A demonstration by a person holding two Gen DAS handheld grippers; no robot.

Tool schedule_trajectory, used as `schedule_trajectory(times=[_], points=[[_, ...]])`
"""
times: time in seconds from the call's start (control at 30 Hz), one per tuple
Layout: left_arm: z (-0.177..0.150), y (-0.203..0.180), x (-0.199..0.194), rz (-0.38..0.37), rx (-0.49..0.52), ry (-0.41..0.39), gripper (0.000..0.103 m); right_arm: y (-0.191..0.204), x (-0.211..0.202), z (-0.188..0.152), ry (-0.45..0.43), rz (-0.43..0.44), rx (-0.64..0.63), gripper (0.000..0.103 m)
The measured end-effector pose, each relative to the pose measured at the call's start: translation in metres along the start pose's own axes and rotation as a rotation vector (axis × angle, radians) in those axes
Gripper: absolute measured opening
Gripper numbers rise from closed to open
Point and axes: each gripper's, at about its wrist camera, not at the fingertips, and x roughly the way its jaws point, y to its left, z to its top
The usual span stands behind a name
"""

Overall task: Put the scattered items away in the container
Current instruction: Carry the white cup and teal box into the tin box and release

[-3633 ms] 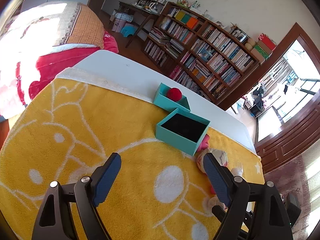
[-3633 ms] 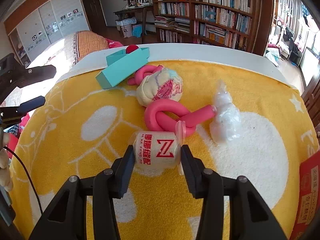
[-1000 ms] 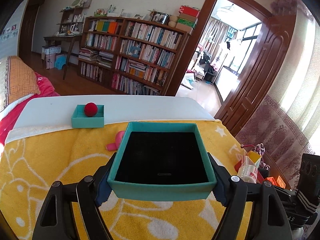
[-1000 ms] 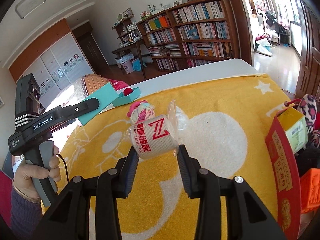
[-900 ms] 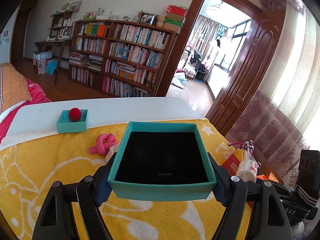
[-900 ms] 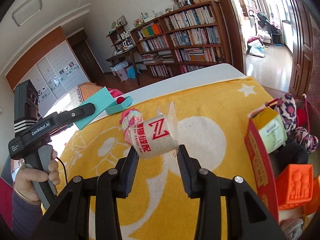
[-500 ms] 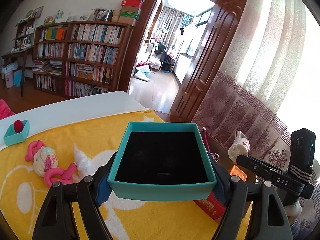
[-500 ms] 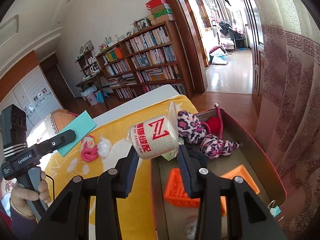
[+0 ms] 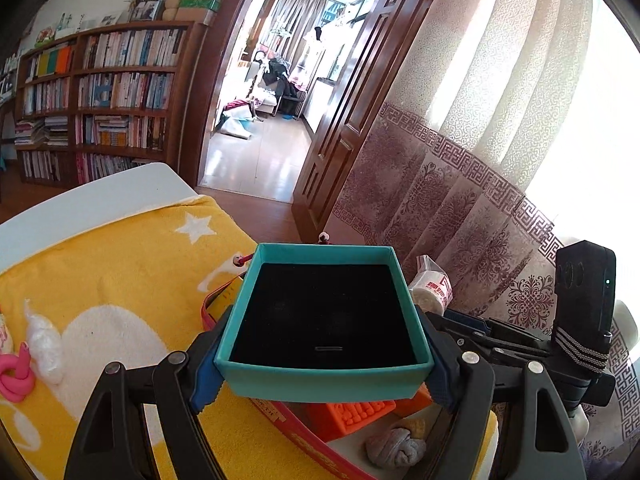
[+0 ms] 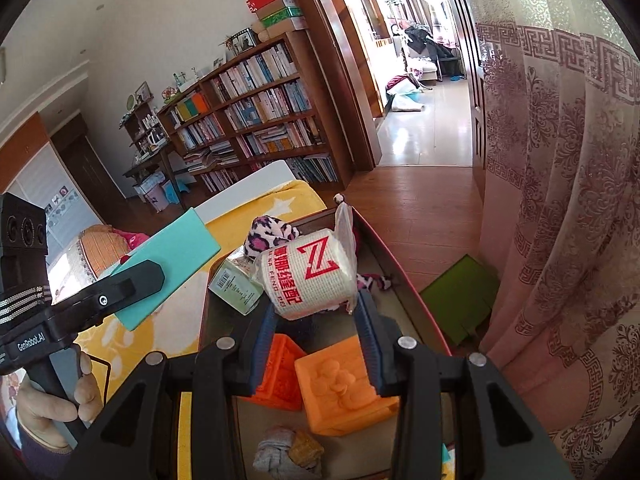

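My left gripper (image 9: 320, 364) is shut on an open teal box (image 9: 324, 380) with a black lining, held over the near corner of the red container (image 9: 320, 440). It shows from the side in the right wrist view (image 10: 168, 264). My right gripper (image 10: 316, 320) is shut on a white bandage roll (image 10: 308, 276) with red print, wrapped in clear plastic, held above the red container (image 10: 396, 272). The roll also shows in the left wrist view (image 9: 432, 288). On the yellow blanket (image 9: 100, 272) lie a white wad (image 9: 44, 344) and a pink foam twist (image 9: 16, 372).
The container holds orange blocks (image 10: 344, 380), a leopard-print plush (image 10: 268, 236), a green carton (image 10: 236, 284) and a grey sock bundle (image 10: 284, 452). A patterned curtain (image 10: 560, 200) hangs close on the right. A green sheet (image 10: 460, 296) lies on the floor.
Both grippers have swung right from the blanket to over the red container, each keeping its load. The right gripper now sits deeper over the container.
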Motion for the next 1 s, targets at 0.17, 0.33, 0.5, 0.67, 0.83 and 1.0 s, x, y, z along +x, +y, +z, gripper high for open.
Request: schedule_trajectory(times=[0.17, 0.33, 0.5, 0.67, 0.83, 1.0], points=[[-0.005, -0.002, 0.02, -0.015, -0.002, 0.038, 0.082, -0.005, 0.011, -0.001, 0.025, 0.005, 0.0, 0.043], [-0.009, 0.0, 0.021, -0.018, -0.007, 0.058, 0.082, -0.013, 0.013, -0.003, 0.038, -0.018, 0.022, 0.047], [-0.008, 0.008, 0.006, -0.023, -0.036, 0.024, 0.083, -0.017, 0.004, -0.002, 0.011, -0.02, 0.038, 0.06], [-0.005, 0.014, -0.013, -0.036, -0.064, -0.019, 0.083, -0.003, -0.004, 0.002, -0.007, -0.005, 0.013, 0.061], [-0.005, 0.017, -0.028, -0.029, -0.071, -0.059, 0.097, 0.01, -0.009, 0.003, -0.024, 0.001, -0.011, 0.065], [-0.009, 0.025, -0.035, -0.029, -0.095, -0.062, 0.097, 0.011, -0.013, 0.002, -0.031, -0.006, 0.004, 0.067]])
